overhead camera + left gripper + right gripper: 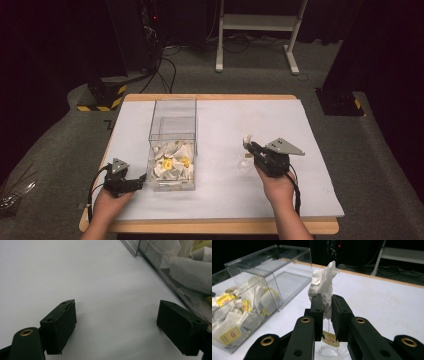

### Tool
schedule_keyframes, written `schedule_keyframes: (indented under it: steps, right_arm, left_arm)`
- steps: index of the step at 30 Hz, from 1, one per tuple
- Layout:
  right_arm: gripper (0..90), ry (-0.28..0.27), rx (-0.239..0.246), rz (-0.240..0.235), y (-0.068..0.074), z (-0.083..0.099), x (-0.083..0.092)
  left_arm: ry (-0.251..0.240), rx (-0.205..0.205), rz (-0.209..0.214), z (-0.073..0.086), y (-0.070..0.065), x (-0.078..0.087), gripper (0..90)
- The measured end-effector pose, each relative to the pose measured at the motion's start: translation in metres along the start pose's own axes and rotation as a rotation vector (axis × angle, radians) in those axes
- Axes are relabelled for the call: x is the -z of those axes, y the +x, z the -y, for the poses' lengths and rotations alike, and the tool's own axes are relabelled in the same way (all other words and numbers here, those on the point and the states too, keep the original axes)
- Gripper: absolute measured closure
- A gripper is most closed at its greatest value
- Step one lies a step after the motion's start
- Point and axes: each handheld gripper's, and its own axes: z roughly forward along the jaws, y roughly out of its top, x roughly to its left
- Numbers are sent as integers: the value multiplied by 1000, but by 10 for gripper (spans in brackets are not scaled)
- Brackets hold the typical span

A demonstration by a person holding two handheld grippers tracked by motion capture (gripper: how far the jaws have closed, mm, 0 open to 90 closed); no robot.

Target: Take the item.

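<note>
A tea bag is pinched upright between the closed jaws of the right hand-held gripper, its string and yellow tag dangling toward a small clear cup directly below, apparently so the bag can be lowered in. The clear box of remaining tea bags sits well to the left on the worktop. The left hand-held gripper rests just beside that box, jaws wide apart and empty, likely to steady it.

Lab, dark drapes, floor cables, hazard-striped base
</note>
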Motion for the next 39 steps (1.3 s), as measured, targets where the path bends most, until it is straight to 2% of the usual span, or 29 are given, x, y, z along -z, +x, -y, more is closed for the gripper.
schedule_keyframes:
  steps: [7, 10, 16, 17, 20, 21, 22, 24, 25, 27, 29, 39]
  right_arm:
    - [800, 35, -3, 7, -1, 13, -6]
    - [748, 35, -2, 5, -2, 14, -6]
    - [616, 20, -14, 29, -3, 13, -2]
    - [616, 20, -14, 29, -3, 13, -2]
    - [530, 15, -19, 35, -4, 13, 1]
    - [478, 14, -19, 25, -4, 13, 3]
    - [369, 13, -8, 17, -3, 14, 5]
    - [264, 20, 1, 24, -1, 16, 8]
    - [264, 20, 1, 24, -1, 16, 8]
    - [197, 26, 3, 41, 0, 19, 10]
    - [144, 56, 5, 55, 1, 25, 12]
    - [141, 120, -2, 80, -6, 48, 16]
  left_arm:
    - [0, -1, 0, 0, 0, 0, 163]
    - [-1, 0, 0, 0, 0, 0, 163]
    - [0, -1, -1, 0, 0, 0, 163]
    - [-1, -1, -1, 0, 0, 0, 163]
    - [-2, 0, -2, 0, 0, 0, 163]
    - [-2, 0, -2, 0, 0, 0, 163]
    - [-1, 2, -1, 0, 0, 0, 163]
    - [-1, 0, -1, 0, 0, 0, 163]
    - [-1, 0, -1, 0, 0, 0, 163]
    - [-2, 3, -1, 0, 0, 0, 163]
    - [-2, 2, -1, 0, 0, 0, 163]
    - [-3, 2, -2, 0, 0, 0, 163]
